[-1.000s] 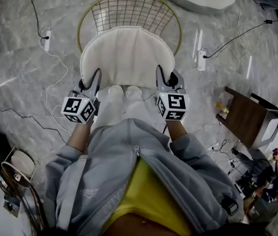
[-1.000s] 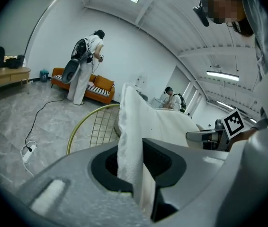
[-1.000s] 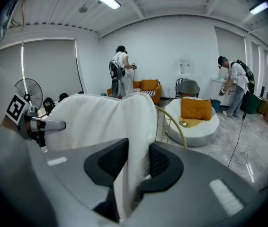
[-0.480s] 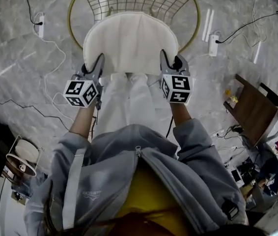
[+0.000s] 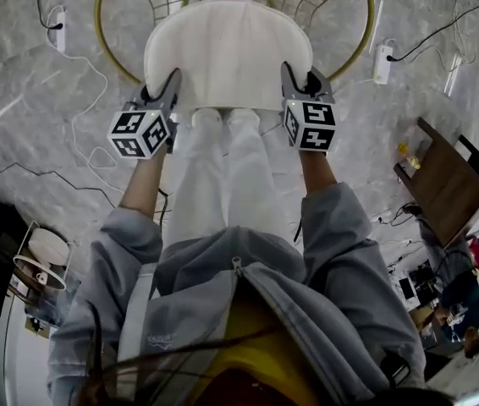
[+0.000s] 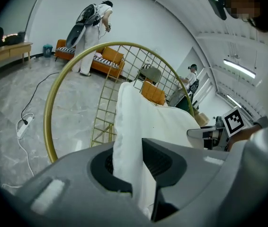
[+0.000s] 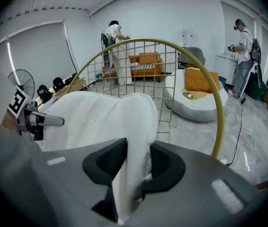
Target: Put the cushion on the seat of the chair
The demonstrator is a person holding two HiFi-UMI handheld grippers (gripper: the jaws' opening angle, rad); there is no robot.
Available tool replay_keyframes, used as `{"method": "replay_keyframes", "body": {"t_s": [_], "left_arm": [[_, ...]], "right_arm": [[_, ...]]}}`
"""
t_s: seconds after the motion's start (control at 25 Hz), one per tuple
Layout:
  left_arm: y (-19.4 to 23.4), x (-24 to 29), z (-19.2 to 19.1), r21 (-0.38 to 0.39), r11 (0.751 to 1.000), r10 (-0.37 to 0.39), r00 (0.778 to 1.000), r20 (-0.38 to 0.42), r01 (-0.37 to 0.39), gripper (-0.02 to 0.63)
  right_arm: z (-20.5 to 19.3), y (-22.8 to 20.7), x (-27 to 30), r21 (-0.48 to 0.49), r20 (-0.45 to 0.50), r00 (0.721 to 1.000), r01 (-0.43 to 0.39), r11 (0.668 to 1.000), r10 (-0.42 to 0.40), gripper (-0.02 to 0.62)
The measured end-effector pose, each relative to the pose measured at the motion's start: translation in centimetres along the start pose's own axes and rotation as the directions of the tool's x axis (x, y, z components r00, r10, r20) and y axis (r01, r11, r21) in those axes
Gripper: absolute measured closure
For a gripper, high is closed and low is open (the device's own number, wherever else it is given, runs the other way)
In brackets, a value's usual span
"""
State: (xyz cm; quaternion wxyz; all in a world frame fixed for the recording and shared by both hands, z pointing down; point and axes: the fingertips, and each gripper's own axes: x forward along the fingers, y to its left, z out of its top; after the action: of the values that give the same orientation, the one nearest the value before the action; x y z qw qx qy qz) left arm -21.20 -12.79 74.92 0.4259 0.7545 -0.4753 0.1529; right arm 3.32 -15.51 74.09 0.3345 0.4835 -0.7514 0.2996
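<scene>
The cushion (image 5: 227, 53) is white and soft, round-backed with a straight near edge. It hangs between the two grippers, inside the gold hoop of the wire chair (image 5: 97, 32). I cannot tell whether it rests on the seat yet.

The left gripper (image 5: 170, 87) pinches the near left corner, and the fabric bunches up tight between its pads. The right gripper (image 5: 294, 79) grips the near right corner the same way. Its jaws have just eased slightly wider, but the cloth is still caught between them.

The hoop and wire back rise just beyond both sets of fingers. Since a second ago, both grippers have come down with the cushion toward the chair.
</scene>
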Motion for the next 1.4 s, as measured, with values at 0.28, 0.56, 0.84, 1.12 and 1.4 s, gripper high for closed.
{"method": "replay_keyframes", "body": {"t_s": [0.28,0.56,0.84,1.12,1.4], "left_arm": [[2.2,3.3,-1.7,-0.006,0.999,0.051,0.995,-0.082,-0.051,0.517],[3.8,4.9,-3.4,0.039,0.993,0.116,0.976,-0.185,-0.111,0.431],[4.8,4.5,-3.9,0.061,0.982,0.187,0.952,-0.24,-0.178,0.145],[4.7,1.5,-2.5,0.102,0.967,0.25,0.942,-0.222,-0.233,0.135],[1.5,-1.8,3.0,0.169,0.955,0.262,0.961,-0.091,-0.244,0.164]], "right_arm": [[-1.4,-1.5,3.5,-0.01,-0.062,0.998,0.016,1.0,-0.017,0.465],[-2.4,-3.1,5.5,-0.036,-0.126,0.991,0.05,0.998,-0.054,0.418],[-2.7,-4.8,5.0,-0.05,-0.157,0.97,0.179,0.983,-0.185,0.241],[-1.2,-3.9,2.1,-0.016,-0.15,0.972,0.183,0.983,-0.184,0.227],[2.5,-2.0,-2.8,0.051,-0.063,0.982,0.182,0.982,-0.179,0.379]]}}
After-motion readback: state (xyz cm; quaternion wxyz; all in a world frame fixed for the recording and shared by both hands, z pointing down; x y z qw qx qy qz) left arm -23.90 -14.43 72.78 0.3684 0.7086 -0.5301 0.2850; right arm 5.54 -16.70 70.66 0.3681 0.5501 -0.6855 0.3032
